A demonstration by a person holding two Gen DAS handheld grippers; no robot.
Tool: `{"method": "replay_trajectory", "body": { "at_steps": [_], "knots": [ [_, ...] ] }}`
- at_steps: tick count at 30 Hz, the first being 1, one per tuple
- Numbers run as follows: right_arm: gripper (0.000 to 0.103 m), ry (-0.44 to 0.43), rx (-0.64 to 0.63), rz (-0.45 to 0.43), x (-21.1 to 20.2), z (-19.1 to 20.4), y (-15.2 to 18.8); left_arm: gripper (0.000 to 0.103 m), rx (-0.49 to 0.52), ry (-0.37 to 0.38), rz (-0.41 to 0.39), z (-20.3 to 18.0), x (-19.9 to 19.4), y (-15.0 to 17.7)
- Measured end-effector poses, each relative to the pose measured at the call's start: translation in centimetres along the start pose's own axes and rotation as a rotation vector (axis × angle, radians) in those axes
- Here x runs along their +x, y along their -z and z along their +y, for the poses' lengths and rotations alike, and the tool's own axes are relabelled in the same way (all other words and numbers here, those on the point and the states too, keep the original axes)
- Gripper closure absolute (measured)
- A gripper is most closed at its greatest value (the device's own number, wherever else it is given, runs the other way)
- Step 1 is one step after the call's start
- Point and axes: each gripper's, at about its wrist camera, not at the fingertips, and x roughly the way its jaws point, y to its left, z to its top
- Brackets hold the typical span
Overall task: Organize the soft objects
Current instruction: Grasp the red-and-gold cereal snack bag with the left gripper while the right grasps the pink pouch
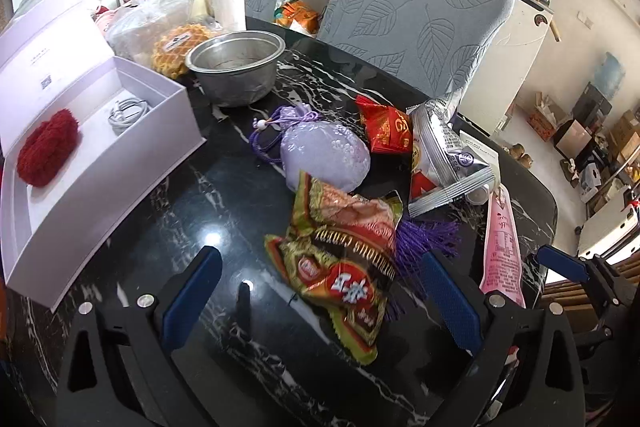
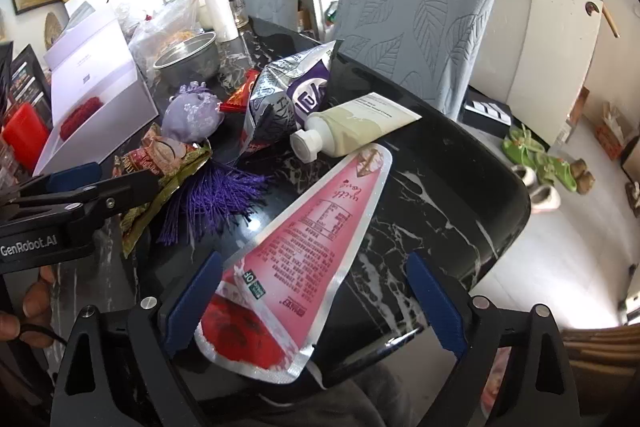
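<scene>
A purple sachet pouch (image 1: 325,151) with a tassel (image 1: 424,239) lies mid-table; it also shows in the right wrist view (image 2: 192,117). A green-red snack bag (image 1: 340,263) lies between the fingers of my open, empty left gripper (image 1: 320,291). A red fuzzy object (image 1: 47,146) sits in the open white box (image 1: 120,163). A pink pouch (image 2: 304,251) lies between the fingers of my open right gripper (image 2: 316,303), not clamped. The left gripper (image 2: 96,183) appears at the left of the right wrist view.
A silver snack bag (image 2: 288,95), a red packet (image 1: 386,129), a cream tube (image 2: 352,123) and a metal bowl (image 1: 236,65) lie on the black marble table (image 1: 224,187). Two grey chairs (image 1: 416,15) stand behind. The table edge (image 2: 516,183) is to the right.
</scene>
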Motion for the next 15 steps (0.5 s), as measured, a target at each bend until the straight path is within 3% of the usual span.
{"method": "replay_trajectory", "body": {
  "at_steps": [4,10,15],
  "knots": [
    [0.017,0.048,-0.031,-0.008,0.5,0.5,-0.3,0.002,0.023,0.0,0.016,-0.6,1.2,-0.7],
    [0.032,0.046,-0.034,-0.027,0.8,0.6,-0.8,0.002,0.05,0.001,0.032,-1.2,2.2,-1.0],
    [0.058,0.093,-0.04,-0.052,0.8,0.8,-0.7,0.005,0.037,0.007,0.027,-1.1,2.3,-1.0]
  ]
}}
